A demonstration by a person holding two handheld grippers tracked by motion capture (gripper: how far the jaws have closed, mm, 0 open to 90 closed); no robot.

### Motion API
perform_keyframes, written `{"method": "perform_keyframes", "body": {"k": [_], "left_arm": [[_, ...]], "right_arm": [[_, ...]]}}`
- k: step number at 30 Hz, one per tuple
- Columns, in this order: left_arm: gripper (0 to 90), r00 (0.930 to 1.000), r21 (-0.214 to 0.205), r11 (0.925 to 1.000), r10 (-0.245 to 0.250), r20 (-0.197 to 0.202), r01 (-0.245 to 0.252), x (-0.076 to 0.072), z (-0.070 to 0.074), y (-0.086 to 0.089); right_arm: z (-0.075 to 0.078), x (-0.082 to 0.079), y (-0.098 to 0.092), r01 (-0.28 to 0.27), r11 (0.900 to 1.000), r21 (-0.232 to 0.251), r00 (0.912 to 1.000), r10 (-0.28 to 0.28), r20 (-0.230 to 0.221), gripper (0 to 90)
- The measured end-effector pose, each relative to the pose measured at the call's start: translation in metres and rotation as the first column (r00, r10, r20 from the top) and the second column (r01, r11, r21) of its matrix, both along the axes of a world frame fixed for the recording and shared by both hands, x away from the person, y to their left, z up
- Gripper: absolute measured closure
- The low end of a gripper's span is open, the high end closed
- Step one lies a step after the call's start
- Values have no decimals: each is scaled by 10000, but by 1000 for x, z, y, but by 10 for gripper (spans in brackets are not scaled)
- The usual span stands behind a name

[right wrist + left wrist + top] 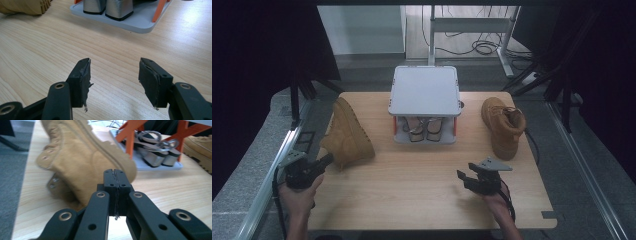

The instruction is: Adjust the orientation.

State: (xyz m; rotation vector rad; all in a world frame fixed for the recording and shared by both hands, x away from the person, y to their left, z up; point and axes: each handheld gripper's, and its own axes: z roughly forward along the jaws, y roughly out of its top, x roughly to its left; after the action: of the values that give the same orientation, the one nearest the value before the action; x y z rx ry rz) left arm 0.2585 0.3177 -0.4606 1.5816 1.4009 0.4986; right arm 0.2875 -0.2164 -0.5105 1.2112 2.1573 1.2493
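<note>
The left hand-held gripper is held low over the near left part of the table, the person's left hand wrapped round its body and the forearm coming in from the near edge. It points forward and a little inward, its jaws pressed flat together with nothing between them. In the left gripper view the closed tips sit right against the side of a tan boot; whether they actually touch the suede cannot be told.

The right hand-held gripper rests in the person's right hand over the near right part of the table, level and aimed toward the far side. Its jaws stand apart at a middling width, and in the right gripper view only bare wood lies between them.

The tan boot lies directly ahead of the left hand-held gripper, tipped over on its side, suede upper with metal lace eyelets and a pale ridged sole. A second tan boot stands upright ahead of and to the outside of the right hand-held gripper, well apart from it. Between the two, farther off, is a grey rack with orange posts, a pair of heeled sandals on its lower shelf.
</note>
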Motion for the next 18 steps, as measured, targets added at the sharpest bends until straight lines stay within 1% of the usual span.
{"method": "perform_keyframes", "body": {"k": [3,7,11,12,15,17,18], "left_arm": [[894,9996,-274,9995,173,-209,-179,4,-9,8],[896,9979,-162,9989,431,-482,-439,9,-22,15],[898,9949,162,9976,687,-734,-676,14,-35,20],[898,9946,329,9971,711,-762,-688,16,-38,21],[899,9941,380,9973,652,-864,-621,22,-46,22],[899,9933,343,9973,677,-940,-647,26,-50,23],[899,9931,465,9968,691,-943,-649,29,-51,23]], "right_arm": [[-1,0,0,-3,10000,-47,10000,3,-47,435],[-2,1,1,-14,9999,-137,9999,13,-100,436],[-3,1,2,-5,9999,-156,9999,3,-143,437],[-3,2,2,-10,9999,-168,9999,8,-147,437],[-3,1,3,63,9990,-443,9999,-67,-83,437],[-2,1,2,54,9991,-431,9999,-58,-84,439],[-2,1,2,83,9992,-401,9999,-86,-94,440]]}}
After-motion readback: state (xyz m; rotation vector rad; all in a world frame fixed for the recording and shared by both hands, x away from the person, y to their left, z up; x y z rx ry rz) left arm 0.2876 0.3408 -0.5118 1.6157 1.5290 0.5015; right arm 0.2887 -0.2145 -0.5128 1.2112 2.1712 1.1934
